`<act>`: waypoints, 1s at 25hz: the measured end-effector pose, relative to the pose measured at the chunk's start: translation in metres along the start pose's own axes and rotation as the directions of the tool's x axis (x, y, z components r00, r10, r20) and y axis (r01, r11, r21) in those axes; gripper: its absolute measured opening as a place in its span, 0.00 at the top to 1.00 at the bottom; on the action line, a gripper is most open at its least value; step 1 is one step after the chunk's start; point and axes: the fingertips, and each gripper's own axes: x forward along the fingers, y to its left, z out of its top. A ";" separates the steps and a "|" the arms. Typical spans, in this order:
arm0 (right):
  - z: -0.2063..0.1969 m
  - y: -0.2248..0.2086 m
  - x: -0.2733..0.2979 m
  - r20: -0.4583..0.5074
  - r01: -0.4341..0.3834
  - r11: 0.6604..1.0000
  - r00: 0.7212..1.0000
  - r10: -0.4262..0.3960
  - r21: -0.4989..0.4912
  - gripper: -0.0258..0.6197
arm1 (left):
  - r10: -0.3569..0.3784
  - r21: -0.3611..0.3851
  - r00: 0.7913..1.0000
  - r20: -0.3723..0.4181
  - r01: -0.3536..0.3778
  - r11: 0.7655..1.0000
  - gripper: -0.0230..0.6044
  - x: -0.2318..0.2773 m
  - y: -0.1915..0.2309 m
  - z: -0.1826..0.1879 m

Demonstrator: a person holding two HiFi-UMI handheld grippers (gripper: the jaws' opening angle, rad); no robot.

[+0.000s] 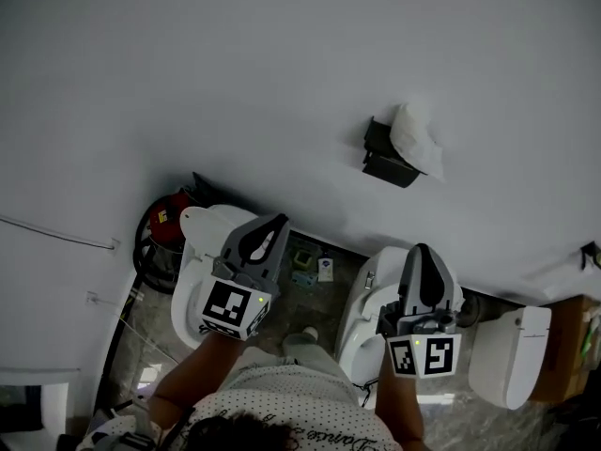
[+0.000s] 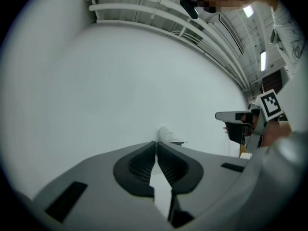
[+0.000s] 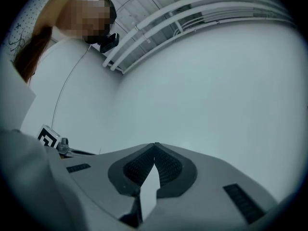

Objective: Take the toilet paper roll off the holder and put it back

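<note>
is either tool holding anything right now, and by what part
Nothing is held. The left tool and the right tool both have their jaws closed together, empty, short of the toilet paper roll on its wall holder.

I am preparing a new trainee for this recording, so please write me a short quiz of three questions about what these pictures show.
1. Fill in: the right tongs are ___ (open or shut).
2. True or false: the left tongs hold the toilet paper roll.
3. Where is the roll? A: between the left tongs. B: on the black holder. C: between the right tongs.
Key: 1 shut; 2 false; 3 B.
</note>
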 end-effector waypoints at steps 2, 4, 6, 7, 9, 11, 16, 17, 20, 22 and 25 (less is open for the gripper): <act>-0.001 -0.016 0.010 0.000 -0.018 1.000 1.000 0.018 0.004 0.94 | 0.019 0.004 1.000 -0.002 -0.019 1.000 0.94 0.015 -0.002 0.000; -0.001 -0.029 0.019 0.000 -0.032 0.999 0.999 0.032 0.007 0.94 | 0.036 -0.010 0.999 -0.003 -0.036 0.999 0.94 0.026 -0.003 -0.001; -0.004 -0.041 0.025 -0.002 -0.037 0.999 0.999 0.037 0.011 0.94 | 0.047 -0.020 0.999 -0.007 -0.047 0.999 0.94 0.037 -0.004 -0.003; -0.006 -0.047 0.028 -0.004 -0.035 0.999 0.999 0.035 0.016 0.94 | 0.049 -0.023 0.999 -0.011 -0.049 0.999 0.94 0.043 -0.005 -0.005; -0.013 -0.056 0.034 -0.010 -0.031 0.999 0.999 0.032 0.031 0.94 | 0.047 -0.029 0.999 -0.022 -0.047 0.998 0.94 0.054 -0.006 -0.011; -0.020 -0.062 0.040 -0.019 -0.028 0.999 0.999 0.029 0.042 0.94 | 0.044 -0.032 0.999 -0.029 -0.045 0.998 0.94 0.066 -0.004 -0.013; -0.028 -0.081 0.061 -0.025 0.008 0.999 1.000 -0.007 0.037 0.94 | 0.013 -0.025 1.000 -0.015 -0.013 1.000 0.94 0.106 0.007 -0.011; -0.028 -0.086 0.065 -0.023 0.022 0.999 1.000 -0.021 0.030 0.94 | 0.002 -0.025 1.000 -0.011 -0.002 1.000 0.94 0.115 0.009 -0.011; -0.028 -0.102 0.084 -0.013 0.061 0.998 0.998 -0.061 -0.001 0.94 | -0.041 -0.020 0.999 0.002 0.041 0.999 0.94 0.149 0.018 -0.011; -0.026 -0.107 0.103 0.002 0.074 0.997 0.997 -0.074 -0.017 0.94 | -0.064 -0.012 0.998 0.017 0.064 0.998 0.93 0.172 0.030 -0.006; -0.023 -0.109 0.134 0.025 0.080 0.996 0.997 -0.079 -0.039 0.94 | -0.077 0.000 0.996 0.052 0.077 0.997 0.94 0.201 0.051 0.005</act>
